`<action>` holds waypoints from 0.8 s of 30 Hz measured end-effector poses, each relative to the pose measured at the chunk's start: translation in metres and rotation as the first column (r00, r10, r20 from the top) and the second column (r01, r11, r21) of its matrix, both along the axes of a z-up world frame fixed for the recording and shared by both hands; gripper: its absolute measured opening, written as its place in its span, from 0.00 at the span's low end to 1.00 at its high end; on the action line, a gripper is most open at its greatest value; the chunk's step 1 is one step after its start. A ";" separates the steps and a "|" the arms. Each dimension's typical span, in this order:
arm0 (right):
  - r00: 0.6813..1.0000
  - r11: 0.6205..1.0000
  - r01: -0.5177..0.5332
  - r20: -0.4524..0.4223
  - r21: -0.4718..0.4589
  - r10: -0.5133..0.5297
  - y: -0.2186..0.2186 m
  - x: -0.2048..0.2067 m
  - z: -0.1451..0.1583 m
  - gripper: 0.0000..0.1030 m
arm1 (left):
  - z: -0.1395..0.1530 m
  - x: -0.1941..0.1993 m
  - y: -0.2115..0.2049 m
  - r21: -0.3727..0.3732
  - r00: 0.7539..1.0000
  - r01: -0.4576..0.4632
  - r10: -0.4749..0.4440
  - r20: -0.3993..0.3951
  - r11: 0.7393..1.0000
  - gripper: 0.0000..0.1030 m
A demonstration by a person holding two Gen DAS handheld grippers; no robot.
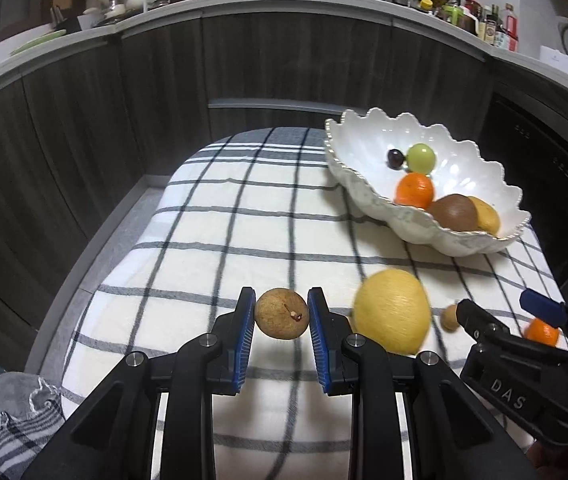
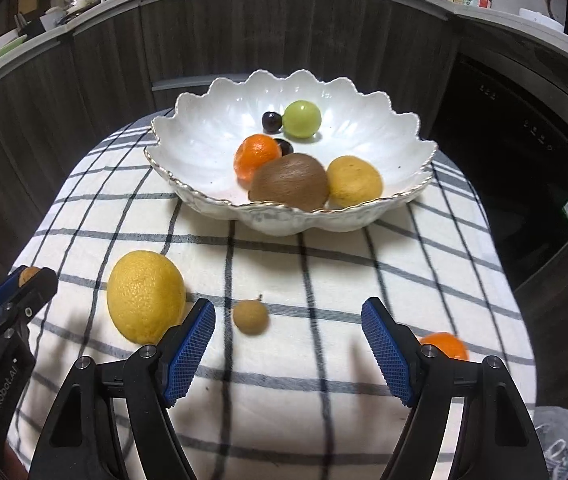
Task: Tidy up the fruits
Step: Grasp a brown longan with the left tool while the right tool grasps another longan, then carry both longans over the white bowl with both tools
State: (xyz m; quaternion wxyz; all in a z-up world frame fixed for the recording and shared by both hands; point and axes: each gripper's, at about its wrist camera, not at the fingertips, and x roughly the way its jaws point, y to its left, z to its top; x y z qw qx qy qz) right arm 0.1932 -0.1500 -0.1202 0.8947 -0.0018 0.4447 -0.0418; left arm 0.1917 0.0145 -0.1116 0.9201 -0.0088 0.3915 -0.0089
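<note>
My left gripper (image 1: pixel 281 312) is shut on a small brown longan (image 1: pixel 282 313) and holds it above the checked cloth; it also shows at the left edge of the right wrist view (image 2: pixel 30 276). My right gripper (image 2: pixel 288 316) is open and empty over the cloth, with a second longan (image 2: pixel 250 317) between its fingers and nearer the left one. A big yellow lemon (image 2: pixel 146 296) lies left of it, a small orange (image 2: pixel 446 346) right. The white scalloped bowl (image 2: pixel 204 136) holds a mandarin (image 2: pixel 256 154), a kiwi (image 2: pixel 290 182), a yellow fruit (image 2: pixel 354 180), a green fruit (image 2: pixel 302 119) and dark cherries (image 2: pixel 272 122).
The table is covered by a white cloth with grey checks (image 2: pixel 324 264). Dark wood cabinets (image 1: pixel 284 60) curve behind it, with a cluttered counter above. A dark appliance (image 2: pixel 524 160) stands at the right. A crumpled cloth (image 1: pixel 12 412) lies low at the left.
</note>
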 end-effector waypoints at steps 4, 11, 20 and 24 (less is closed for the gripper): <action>1.000 1.000 0.017 -0.022 0.003 -0.017 0.003 0.008 -0.012 0.74 | -0.003 0.005 0.004 -0.011 1.000 -0.015 0.015 -0.007 1.000 0.26; 0.999 1.000 -0.005 -0.045 0.007 0.005 0.006 0.013 -0.027 0.61 | -0.009 0.008 0.004 -0.011 1.000 -0.017 0.017 -0.016 1.000 0.26; 0.998 0.998 -0.048 -0.046 0.037 0.049 0.010 0.015 -0.037 0.27 | -0.011 0.009 0.004 -0.005 1.000 -0.019 0.019 -0.020 1.000 0.26; 0.997 0.997 -0.066 -0.038 0.040 0.068 0.013 0.013 -0.035 0.24 | -0.011 0.008 0.004 -0.001 1.000 -0.018 0.018 -0.016 1.000 0.26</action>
